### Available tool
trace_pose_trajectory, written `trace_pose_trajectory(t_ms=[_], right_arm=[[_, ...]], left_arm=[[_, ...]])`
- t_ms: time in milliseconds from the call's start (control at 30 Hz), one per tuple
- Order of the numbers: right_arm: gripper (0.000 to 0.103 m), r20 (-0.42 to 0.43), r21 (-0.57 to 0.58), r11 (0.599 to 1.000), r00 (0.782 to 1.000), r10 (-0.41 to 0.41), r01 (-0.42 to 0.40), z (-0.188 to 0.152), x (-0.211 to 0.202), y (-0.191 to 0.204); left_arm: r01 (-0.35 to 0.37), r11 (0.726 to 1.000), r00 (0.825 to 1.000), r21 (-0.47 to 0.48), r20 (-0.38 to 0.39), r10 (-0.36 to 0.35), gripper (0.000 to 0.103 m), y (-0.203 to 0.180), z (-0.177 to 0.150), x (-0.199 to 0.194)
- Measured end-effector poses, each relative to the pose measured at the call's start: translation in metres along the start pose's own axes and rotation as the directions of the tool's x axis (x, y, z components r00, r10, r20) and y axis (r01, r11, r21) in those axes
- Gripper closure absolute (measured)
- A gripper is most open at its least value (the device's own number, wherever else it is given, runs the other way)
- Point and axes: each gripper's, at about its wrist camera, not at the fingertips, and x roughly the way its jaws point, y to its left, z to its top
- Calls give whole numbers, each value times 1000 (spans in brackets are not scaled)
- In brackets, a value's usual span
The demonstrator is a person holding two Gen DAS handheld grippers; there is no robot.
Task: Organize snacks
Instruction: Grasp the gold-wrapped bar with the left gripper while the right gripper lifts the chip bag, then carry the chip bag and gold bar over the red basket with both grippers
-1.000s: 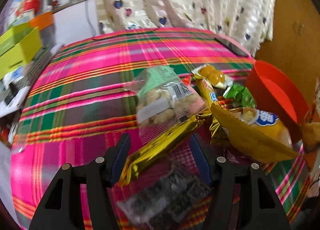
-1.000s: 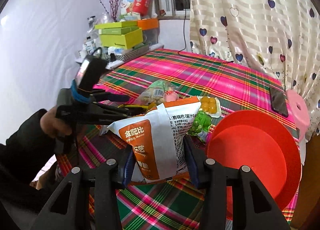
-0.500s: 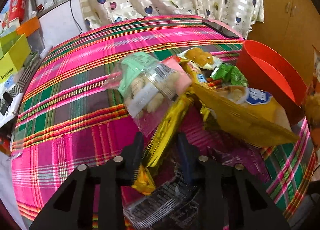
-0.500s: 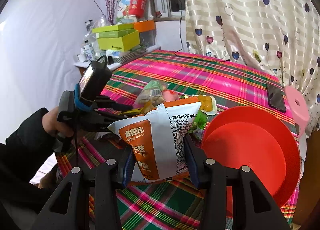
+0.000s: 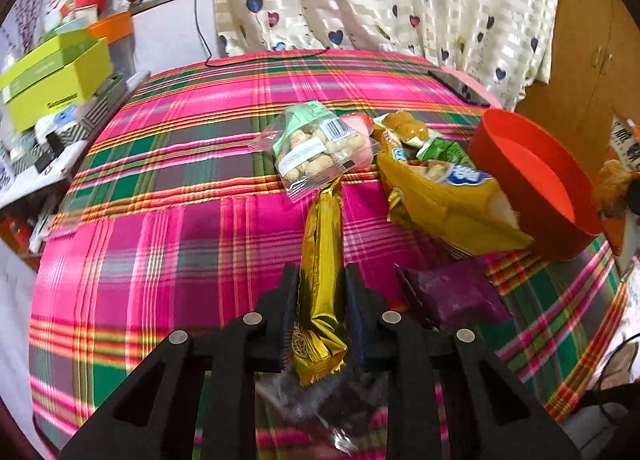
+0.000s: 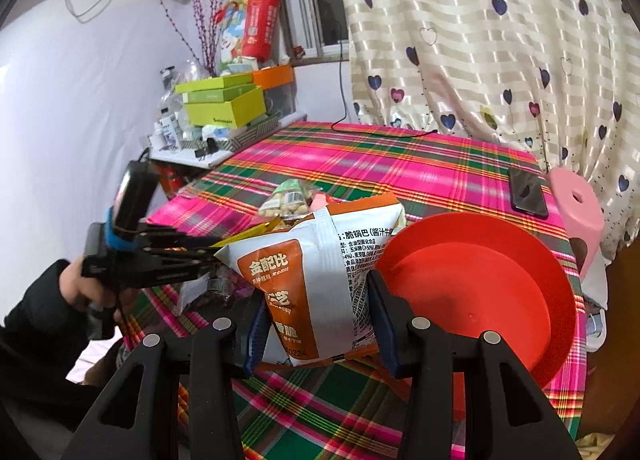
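Observation:
My left gripper [image 5: 321, 280] is shut on a long gold foil snack bar [image 5: 321, 256] and holds it above the plaid tablecloth [image 5: 180, 228]; it also shows in the right wrist view [image 6: 208, 250]. My right gripper [image 6: 316, 300] is shut on a white-and-orange chip bag [image 6: 316, 264], held upright just left of the red bowl [image 6: 480, 284]. The red bowl [image 5: 536, 180] is empty. Beside it lie a clear bag of nuts [image 5: 320, 148], a yellow snack bag [image 5: 444, 196] and a purple packet [image 5: 456, 292].
A phone [image 6: 528, 192] lies at the table's far right edge, by a pink stool [image 6: 576, 204]. Green boxes [image 6: 224, 104] and clutter stand on a shelf left of the table. A dark clear packet [image 5: 328, 400] lies under my left gripper. A curtain hangs behind.
My left gripper has closed on the gold bar and lifted it off the pile. My right gripper keeps holding the chip bag, now nearer the red bowl.

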Motion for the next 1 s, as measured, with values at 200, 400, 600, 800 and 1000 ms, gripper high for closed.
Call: trace_pose_trajectory(t_ms=[200, 400, 600, 800, 1000], right_arm=[[60, 29, 17, 1000, 999, -14, 14, -4, -16, -7], [60, 51, 46, 998, 998, -43, 41, -9, -29, -19], [60, 71, 98, 992, 993, -89, 82, -11, -41, -43], [60, 67, 135, 984, 990, -126, 117, -13, -44, -62], [60, 53, 177, 972, 985, -165, 153, -18, -41, -84]], left_arm=[[5, 1000, 999, -18, 37, -5, 79, -9, -4, -19], [25, 999, 996, -25, 81, -23, 79, -20, -1, -38], [60, 998, 989, -22, 137, -56, 79, -36, 12, -57], [96, 995, 981, 1, 169, -94, 79, -54, 29, -60], [130, 991, 976, 21, 172, -132, 79, -74, 45, -52]])
